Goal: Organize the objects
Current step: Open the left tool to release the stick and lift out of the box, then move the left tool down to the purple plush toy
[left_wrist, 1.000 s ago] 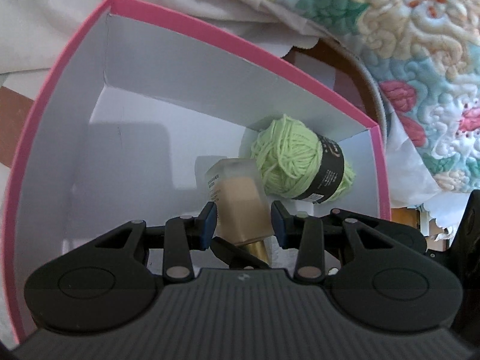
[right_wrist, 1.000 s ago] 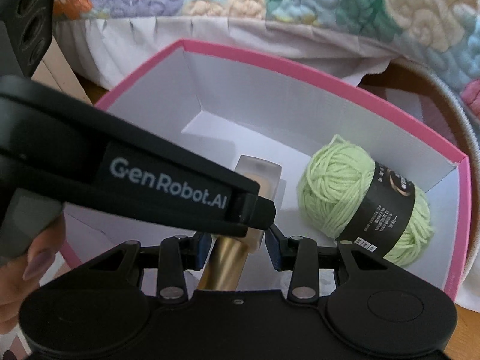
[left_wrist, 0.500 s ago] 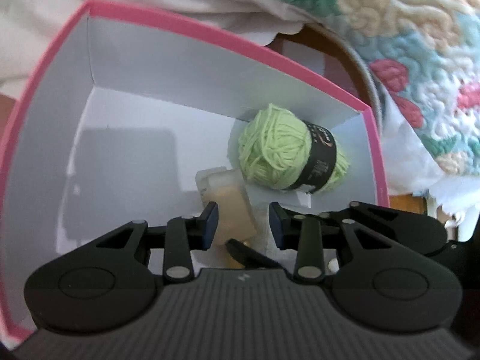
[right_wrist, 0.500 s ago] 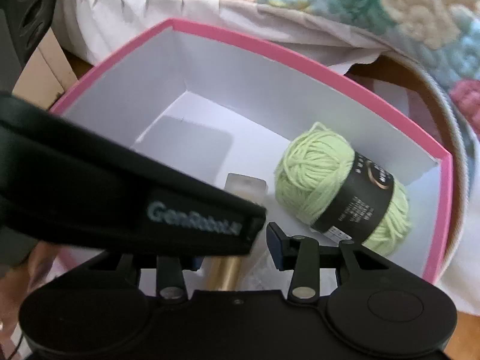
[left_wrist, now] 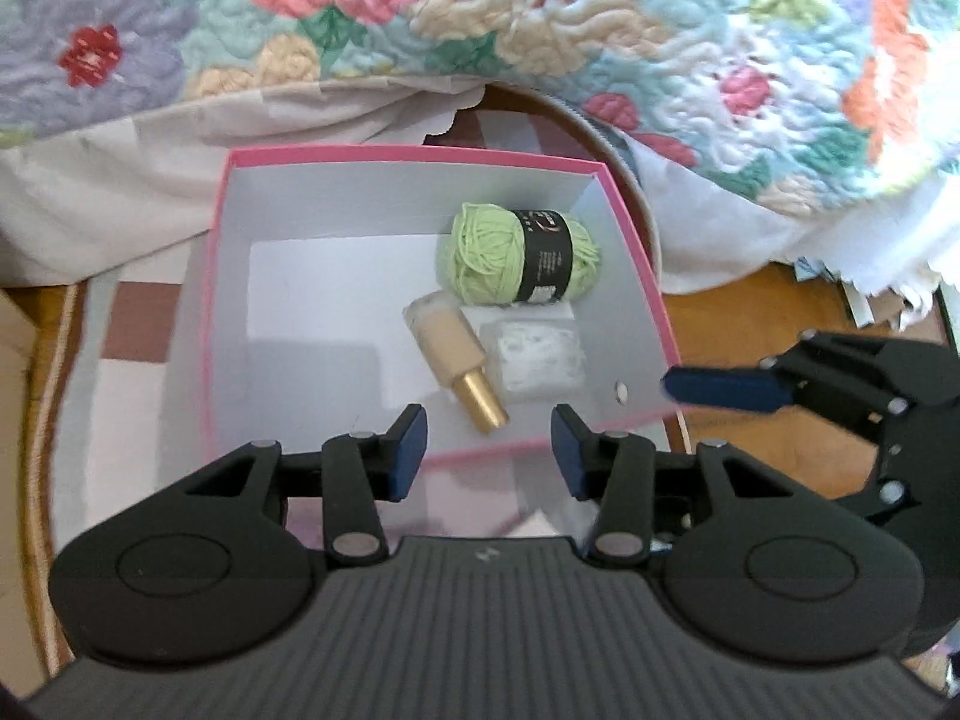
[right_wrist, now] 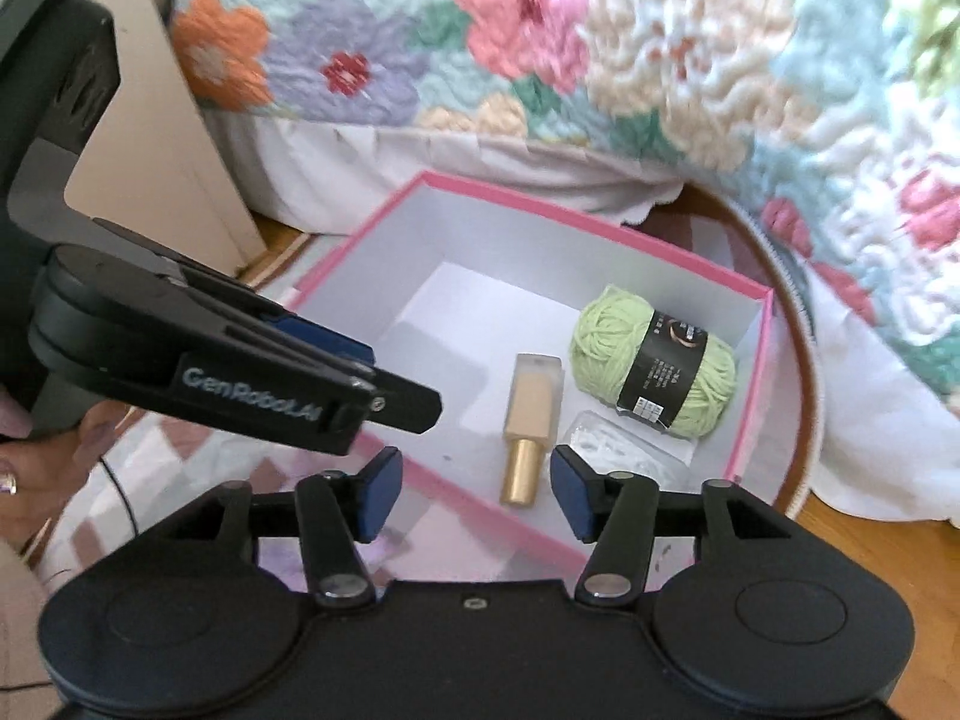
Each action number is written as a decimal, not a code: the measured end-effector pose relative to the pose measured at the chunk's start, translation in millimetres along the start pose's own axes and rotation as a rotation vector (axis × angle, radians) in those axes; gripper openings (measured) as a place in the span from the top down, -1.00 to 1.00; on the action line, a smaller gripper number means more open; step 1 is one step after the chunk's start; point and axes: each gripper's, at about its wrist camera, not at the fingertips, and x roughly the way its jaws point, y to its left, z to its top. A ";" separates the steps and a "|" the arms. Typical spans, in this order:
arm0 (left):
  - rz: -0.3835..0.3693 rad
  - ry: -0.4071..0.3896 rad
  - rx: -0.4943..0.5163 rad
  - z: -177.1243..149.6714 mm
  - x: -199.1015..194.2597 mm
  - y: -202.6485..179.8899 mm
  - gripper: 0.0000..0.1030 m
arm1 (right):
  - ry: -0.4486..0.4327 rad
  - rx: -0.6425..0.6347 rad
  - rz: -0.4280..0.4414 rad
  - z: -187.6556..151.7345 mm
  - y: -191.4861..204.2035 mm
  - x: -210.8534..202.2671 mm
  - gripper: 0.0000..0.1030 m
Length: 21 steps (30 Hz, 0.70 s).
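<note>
Lying in the pink box, the bottle touches nothing; both grippers' fingers gape apart, empty.

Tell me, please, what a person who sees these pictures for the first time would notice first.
The eye goes first to the pink box on the rug, with a lime-green yarn ball lying near its far right corner. Beside the yarn lies a beige bottle with a gold cap, next to a small clear packet. Behind the box hangs a bright flowered quilt, and both hand-held grippers, left and right, are open and hold nothing.
</note>
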 end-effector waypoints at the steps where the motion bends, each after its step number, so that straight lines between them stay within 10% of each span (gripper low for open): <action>1: 0.009 -0.004 0.015 -2.5 -7.2 -3.0 0.13 | -0.006 -0.004 -0.003 -1.4 5.8 -11.6 -0.23; 21: 0.032 -0.014 0.138 -103.9 -124.0 8.5 -0.15 | -0.018 -0.007 0.067 -60.9 72.3 -114.6 -0.53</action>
